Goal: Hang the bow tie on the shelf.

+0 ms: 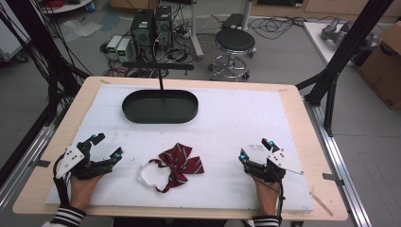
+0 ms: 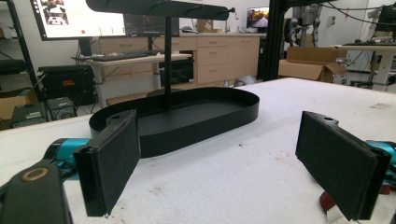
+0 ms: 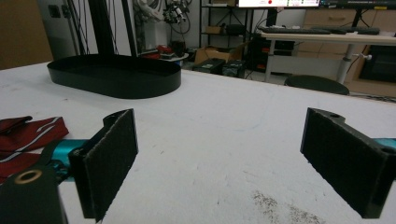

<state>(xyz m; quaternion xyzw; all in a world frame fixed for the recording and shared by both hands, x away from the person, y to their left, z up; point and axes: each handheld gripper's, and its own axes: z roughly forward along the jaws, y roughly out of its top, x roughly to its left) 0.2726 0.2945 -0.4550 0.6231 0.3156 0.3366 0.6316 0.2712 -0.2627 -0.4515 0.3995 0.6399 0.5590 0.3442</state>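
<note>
Nearest, 2 released claws, left claw [image 1: 105,145] and right claw [image 1: 254,149], are rested wide open on the tabletop [image 1: 236,118], flanking the dark-red bow tie [image 1: 178,163] as if for pickup; farther off, the black tray [image 1: 160,106] is set.

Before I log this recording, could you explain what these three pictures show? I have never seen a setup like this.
A person sits at a table holding a hand-held gripper in each hand, each with two black padded jaws. The high view looks down from above: the left gripper and right gripper rest on the white pad, both with jaws apart and holding nothing. Between them lies a dark red bow tie with a white strap. Farther back stands a black oval tray with an upright post. The other two pictures come from cameras riding on each gripper, looking out between its own jaws.
</note>
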